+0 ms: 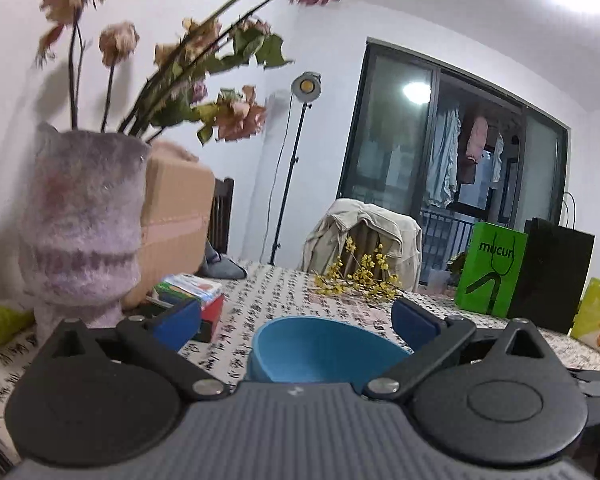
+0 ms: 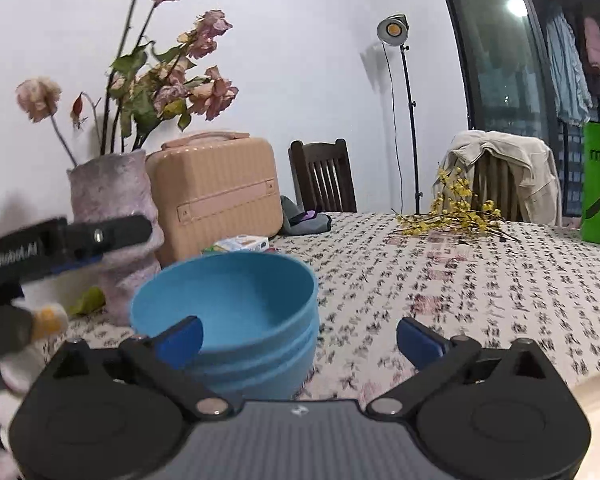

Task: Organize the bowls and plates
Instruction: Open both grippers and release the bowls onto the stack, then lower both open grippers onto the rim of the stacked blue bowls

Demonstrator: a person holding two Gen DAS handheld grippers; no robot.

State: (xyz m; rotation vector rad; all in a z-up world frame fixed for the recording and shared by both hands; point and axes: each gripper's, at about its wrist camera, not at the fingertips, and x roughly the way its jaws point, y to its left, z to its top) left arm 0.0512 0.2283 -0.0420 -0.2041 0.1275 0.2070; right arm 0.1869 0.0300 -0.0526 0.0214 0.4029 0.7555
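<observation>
A dining table (image 2: 440, 280) under a calligraphy-print cloth, with blue bowls (image 2: 236, 320) stacked near the flower vase (image 2: 112, 216).

Both claws are released and hold nothing: the left gripper (image 1: 300, 322) frames the stack, while the right gripper (image 2: 300, 338) sits just beside it, one blue pad over the rim. The bowls stand upright, mouths up, axis vertical. A careless sideways move could likely knock the stack or the nearby vase.
</observation>
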